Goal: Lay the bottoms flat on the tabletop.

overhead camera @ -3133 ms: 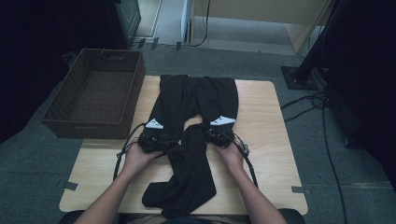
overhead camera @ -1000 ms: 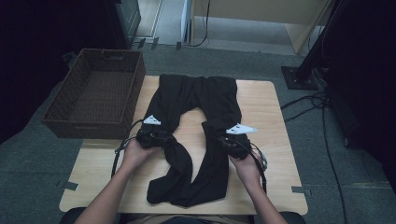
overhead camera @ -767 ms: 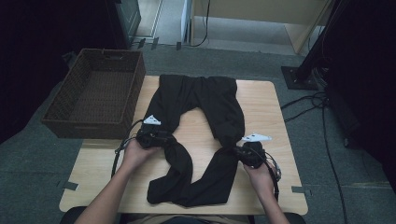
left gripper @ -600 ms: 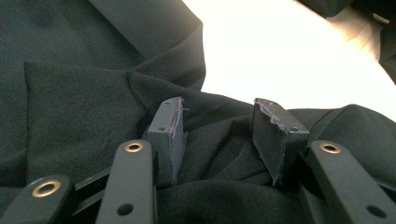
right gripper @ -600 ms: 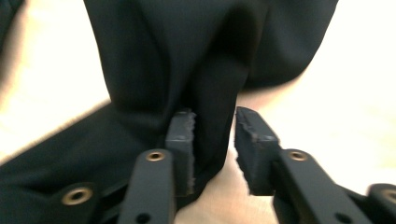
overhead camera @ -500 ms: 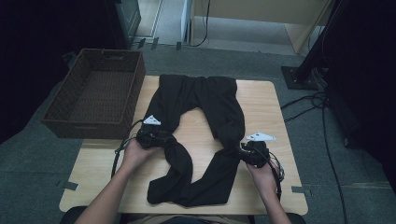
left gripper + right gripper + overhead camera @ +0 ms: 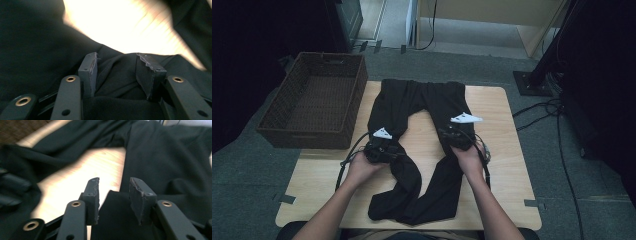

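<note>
A pair of black trousers [image 7: 424, 102] lies flat on the wooden table [image 7: 502, 115], waist at the far side and both legs running toward the person. My left gripper [image 7: 382, 147] rests on the left leg near the knee. In the left gripper view its jaws stand apart with bunched black cloth [image 7: 117, 72] lying between them. My right gripper [image 7: 455, 136] rests on the right leg at about knee height. In the right gripper view its jaws are also apart, with a raised fold of the cloth [image 7: 116, 202] between them and bare wood showing beside that fold.
A dark wicker basket [image 7: 287, 125] stands off the table's left edge. The trouser cuffs [image 7: 412, 212] overlap near the front edge. Cables [image 7: 542, 107] lie on the floor to the right. Bare wood shows between the two legs [image 7: 424, 130].
My right gripper has moved from the right front back toward the far left, and the right trouser leg now lies straighter. The left gripper has stayed in place.
</note>
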`<state>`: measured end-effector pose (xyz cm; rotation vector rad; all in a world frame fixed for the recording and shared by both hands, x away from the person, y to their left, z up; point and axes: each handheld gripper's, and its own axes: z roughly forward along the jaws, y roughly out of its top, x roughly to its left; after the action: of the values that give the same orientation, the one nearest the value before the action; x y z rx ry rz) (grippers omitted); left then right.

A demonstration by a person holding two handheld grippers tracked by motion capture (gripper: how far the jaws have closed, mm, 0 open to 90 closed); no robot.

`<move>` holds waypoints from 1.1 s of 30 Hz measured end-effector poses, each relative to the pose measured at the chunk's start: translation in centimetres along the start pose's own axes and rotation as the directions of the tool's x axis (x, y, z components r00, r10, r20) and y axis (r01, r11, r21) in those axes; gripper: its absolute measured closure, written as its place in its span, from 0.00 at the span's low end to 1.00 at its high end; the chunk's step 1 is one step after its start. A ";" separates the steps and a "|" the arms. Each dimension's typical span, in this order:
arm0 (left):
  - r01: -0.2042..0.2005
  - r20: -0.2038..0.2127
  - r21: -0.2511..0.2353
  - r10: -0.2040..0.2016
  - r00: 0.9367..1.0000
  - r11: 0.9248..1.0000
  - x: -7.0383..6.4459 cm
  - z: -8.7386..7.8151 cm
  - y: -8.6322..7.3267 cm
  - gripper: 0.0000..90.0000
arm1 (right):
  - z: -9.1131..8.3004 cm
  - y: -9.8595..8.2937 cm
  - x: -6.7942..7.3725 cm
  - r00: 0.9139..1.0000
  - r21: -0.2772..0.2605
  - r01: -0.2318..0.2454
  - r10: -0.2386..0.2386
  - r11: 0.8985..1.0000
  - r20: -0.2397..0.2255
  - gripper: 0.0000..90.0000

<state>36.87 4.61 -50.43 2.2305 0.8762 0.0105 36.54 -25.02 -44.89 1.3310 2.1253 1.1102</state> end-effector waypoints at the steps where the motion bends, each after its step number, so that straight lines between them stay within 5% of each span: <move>1: 0.007 0.006 -0.022 -0.007 1.000 1.000 0.1 0.1 -0.1 0.59 | 1.3 -0.1 -0.1 1.000 0.020 -0.003 0.003 1.000 0.005 0.65; 5: 0.021 -0.003 -0.029 -0.021 1.000 0.999 0.5 0.0 -0.1 0.60 | 4.8 -1.0 -1.2 0.999 0.079 -0.026 0.023 0.997 0.038 0.60; 6: 0.029 -0.004 -0.032 -0.029 1.000 0.999 0.7 -0.2 -0.2 0.60 | 6.1 -1.8 -2.1 0.997 0.098 -0.026 0.018 0.995 0.078 0.56; 15: 0.056 -0.001 -0.059 -0.056 0.998 0.997 1.0 -0.4 -0.7 0.63 | 7.0 -2.6 -3.2 0.990 0.104 -0.016 0.001 0.994 0.142 0.60; 20: 0.058 -0.004 -0.058 -0.059 0.998 0.997 1.0 -0.4 -0.7 0.62 | 6.8 -2.6 -2.9 0.984 0.114 -0.010 -0.010 0.993 0.177 0.94; 24: 0.063 0.002 -0.064 -0.063 0.998 0.996 1.0 -0.4 -0.8 0.62 | 5.8 -2.5 -2.3 0.993 0.111 -0.104 0.097 0.988 0.061 0.97; 27: 0.066 0.001 -0.066 -0.066 0.998 0.996 1.0 -0.3 -0.8 0.62 | 4.7 -2.4 -0.6 0.994 0.055 -0.098 0.101 0.994 -0.041 0.97; 29: 0.063 -0.003 -0.066 -0.063 0.998 0.996 1.0 -0.3 -0.8 0.62 | 3.7 -2.0 0.8 0.992 0.010 -0.058 0.059 0.998 -0.107 0.97; 33: 0.066 -0.002 -0.066 -0.066 0.998 0.996 1.0 -0.3 -0.8 0.62 | 3.0 -1.8 2.3 0.986 0.002 -0.044 0.044 0.999 -0.161 0.97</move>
<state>37.13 5.80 -50.91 2.1403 0.9376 0.0125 36.48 -22.18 -47.98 1.3345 2.2173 1.2758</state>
